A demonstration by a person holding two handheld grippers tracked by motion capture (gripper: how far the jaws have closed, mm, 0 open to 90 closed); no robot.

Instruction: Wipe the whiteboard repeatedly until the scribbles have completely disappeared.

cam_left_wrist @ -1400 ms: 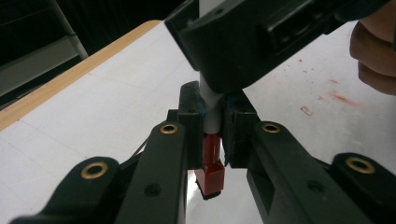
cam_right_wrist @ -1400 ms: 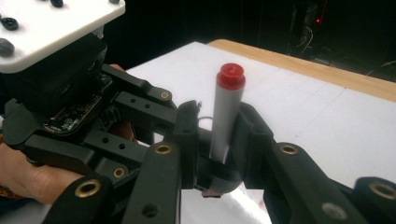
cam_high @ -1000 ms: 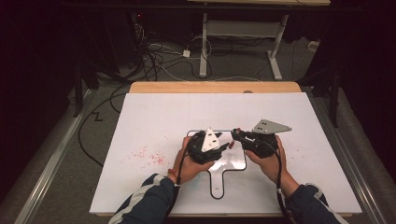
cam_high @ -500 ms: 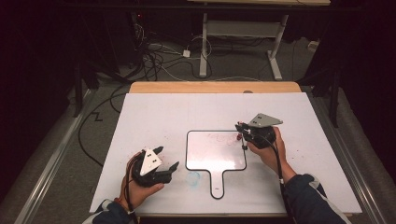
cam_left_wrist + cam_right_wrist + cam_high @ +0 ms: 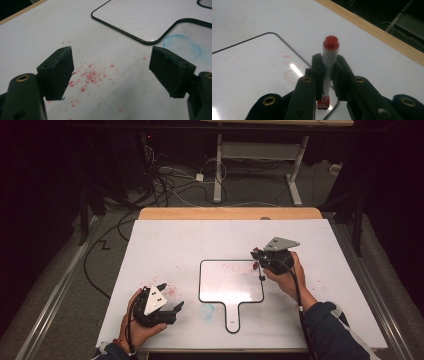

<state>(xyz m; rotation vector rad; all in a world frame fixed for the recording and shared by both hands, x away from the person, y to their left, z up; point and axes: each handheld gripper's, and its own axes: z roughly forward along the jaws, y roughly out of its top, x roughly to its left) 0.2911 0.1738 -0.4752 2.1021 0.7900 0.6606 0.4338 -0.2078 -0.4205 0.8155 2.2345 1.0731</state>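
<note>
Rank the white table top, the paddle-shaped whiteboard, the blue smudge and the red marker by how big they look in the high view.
1. White table top
2. Paddle-shaped whiteboard
3. Blue smudge and red marker: both tiny here, and the marker is partly hidden in the right tongs, so no ranking between them.

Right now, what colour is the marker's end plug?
Red, on the marker; best in the right gripper view.

In the right gripper view, the right claw (image 5: 327,75) covers the middle of the red-capped marker (image 5: 330,53), and its lower tip is too dark to make out. In the left gripper view, the picture's top edge cuts off the whiteboard (image 5: 150,17). In the high view, both forearms leave at the bottom edge.
</note>
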